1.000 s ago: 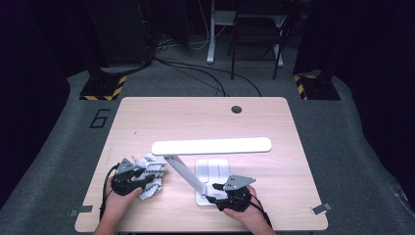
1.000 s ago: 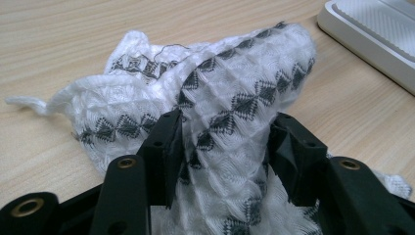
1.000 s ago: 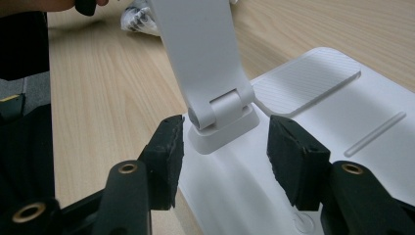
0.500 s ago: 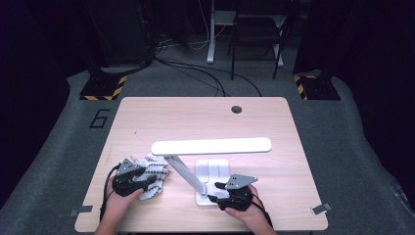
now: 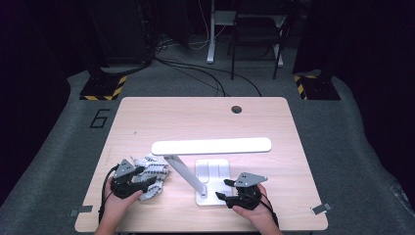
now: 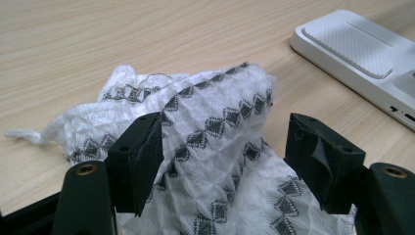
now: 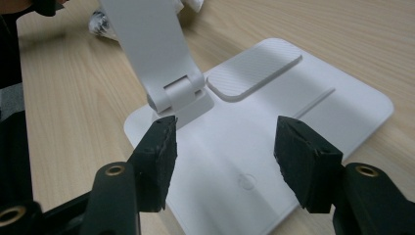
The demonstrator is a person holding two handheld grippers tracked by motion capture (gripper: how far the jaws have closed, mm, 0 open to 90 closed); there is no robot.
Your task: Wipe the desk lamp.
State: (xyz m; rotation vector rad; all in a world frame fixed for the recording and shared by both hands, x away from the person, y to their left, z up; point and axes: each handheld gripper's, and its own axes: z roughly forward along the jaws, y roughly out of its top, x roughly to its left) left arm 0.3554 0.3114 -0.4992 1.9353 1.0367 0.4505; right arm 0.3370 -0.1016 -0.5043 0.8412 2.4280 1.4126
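Observation:
A white waffle cloth with dark diamond bands [image 5: 155, 169] lies crumpled at the table's front left. My left gripper [image 5: 146, 178] sits over it with the cloth [image 6: 215, 132] humped between its spread jaws. They have just been opening, and the right pad [image 6: 318, 161] stands clear of the fabric. A white desk lamp stands mid-table, with its flat base [image 5: 213, 172] under a long lit head [image 5: 210, 146]. My right gripper [image 5: 223, 189] hovers at the base's front right corner. Its jaws have also been opening, and they stand apart over the base [image 7: 303, 103] near the arm's hinge [image 7: 177, 93].
The wooden table [image 5: 195, 117] has a cable hole [image 5: 237, 109] near its far edge. The lamp's slanted arm [image 5: 185, 172] rises between my two hands. Beyond the table are grey floor, cables and chair legs. The lamp base [image 6: 352, 54] lies to the right of the cloth.
The left gripper's jaws stand wider over the cloth than a second ago. Both hands have stayed where they were.

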